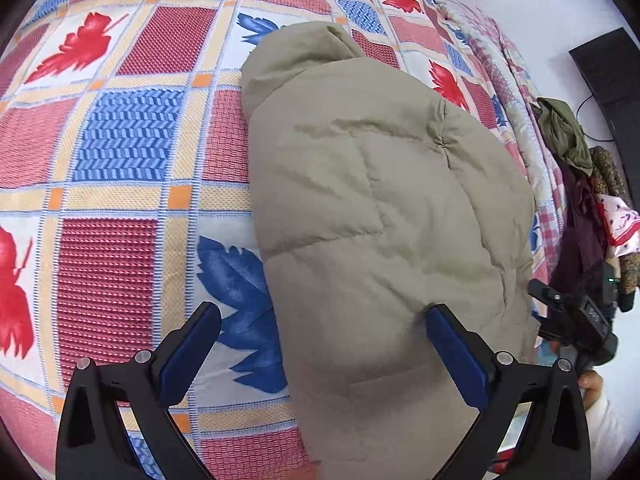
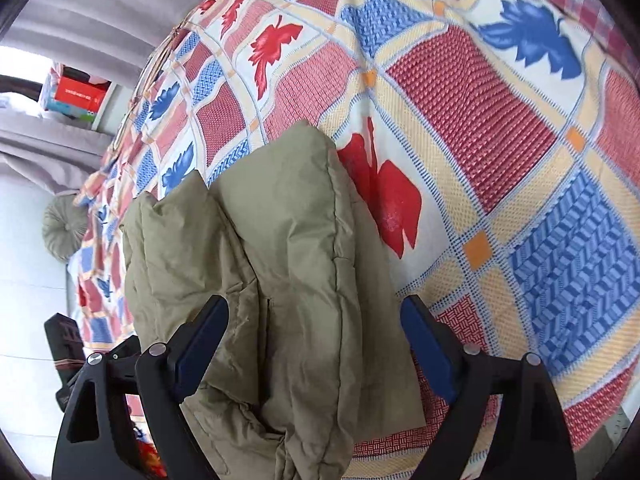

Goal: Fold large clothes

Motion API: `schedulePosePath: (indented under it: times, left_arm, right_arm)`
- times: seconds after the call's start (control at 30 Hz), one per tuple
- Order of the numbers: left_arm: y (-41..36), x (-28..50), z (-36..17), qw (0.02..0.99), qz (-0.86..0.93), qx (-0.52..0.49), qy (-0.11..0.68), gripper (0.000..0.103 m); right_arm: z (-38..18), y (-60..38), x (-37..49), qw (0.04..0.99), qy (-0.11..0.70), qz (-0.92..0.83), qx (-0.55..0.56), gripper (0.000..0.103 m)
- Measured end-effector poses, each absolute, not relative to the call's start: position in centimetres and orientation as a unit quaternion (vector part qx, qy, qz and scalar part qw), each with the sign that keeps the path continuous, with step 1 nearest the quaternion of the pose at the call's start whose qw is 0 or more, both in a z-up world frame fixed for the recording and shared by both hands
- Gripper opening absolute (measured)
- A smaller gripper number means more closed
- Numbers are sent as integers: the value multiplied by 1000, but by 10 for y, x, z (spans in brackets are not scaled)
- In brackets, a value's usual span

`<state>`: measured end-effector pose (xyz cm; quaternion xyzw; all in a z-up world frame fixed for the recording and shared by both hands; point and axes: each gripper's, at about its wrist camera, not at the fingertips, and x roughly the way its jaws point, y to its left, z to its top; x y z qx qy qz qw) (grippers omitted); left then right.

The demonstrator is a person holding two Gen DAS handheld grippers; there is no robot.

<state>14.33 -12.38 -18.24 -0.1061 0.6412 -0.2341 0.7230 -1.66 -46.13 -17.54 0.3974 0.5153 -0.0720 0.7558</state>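
Lying on a bed point(image 1: 120, 128) spread with a patchwork cover of red and blue leaves, a padded khaki jacket point(image 1: 380, 220) was seen already gathered into a bulky fold. In the left wrist view it ran from 6 o'clock up to about 12 o'clock, a rolled collar or hood end at the far tip. The left gripper point(image 1: 322, 322) was held above the near end, its blue-padded fingers point(image 1: 452, 344) spread wide apart; the right-hand pad was touching the quilted fabric and the other stood over bare bedcover, nothing being clamped.

Only in this view was the far bed edge shown at 3 o'clock, where a heap of other clothes point(image 1: 568, 136) was piled, with a dark flat panel point(image 1: 608, 64) against the wall beyond. The right gripper was seen there from outside, at 4 o'clock.

From the right wrist view the jacket point(image 2: 280, 280) was shown from the opposite side, as two stacked folded layers. The right gripper point(image 2: 314, 320) was likewise parted widely, straddling the jacket without pinching it. Only here were a round cushion point(image 2: 64, 228) at 9 o'clock and a shelf with a red box point(image 2: 78, 94) at 10 o'clock revealed.
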Motion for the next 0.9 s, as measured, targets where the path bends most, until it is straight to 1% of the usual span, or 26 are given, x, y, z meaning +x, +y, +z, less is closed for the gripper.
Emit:
schedulePosePath:
  times: [0.2, 0.23, 0.27, 0.4, 0.53, 0.6, 0.77, 0.83, 0.9]
  left_arm:
    - [-126, 146, -196, 701, -255, -145, 650, 103]
    - [-126, 146, -198, 696, -258, -152, 652, 103]
    - [-125, 146, -201, 692, -260, -158, 654, 103]
    - [-128, 150, -207, 685, -270, -170, 655, 103]
    - [-132, 154, -210, 681, -283, -169, 653, 103]
    - [-138, 158, -213, 680, -287, -163, 654, 103]
    - [-152, 165, -219, 689, -288, -141, 651, 103]
    - [-153, 168, -225, 685, -291, -147, 651, 103]
    - [-150, 171, -233, 675, -298, -164, 655, 103]
  right_arm:
    - [-199, -470, -6, 747, 514, -48, 420, 90]
    - [-205, -471, -3, 740, 517, -40, 429, 93]
    - [-209, -472, -1, 733, 518, -30, 439, 103]
    - [-224, -471, 11, 710, 520, 16, 474, 103]
    - [-220, -468, 23, 709, 500, 59, 494, 103]
    - [-211, -463, 33, 721, 502, 80, 472, 103]
    - [-206, -439, 61, 746, 572, 73, 333, 103]
    - [-217, -437, 70, 739, 590, 73, 318, 103]
    - [-229, -439, 77, 722, 596, 87, 341, 103]
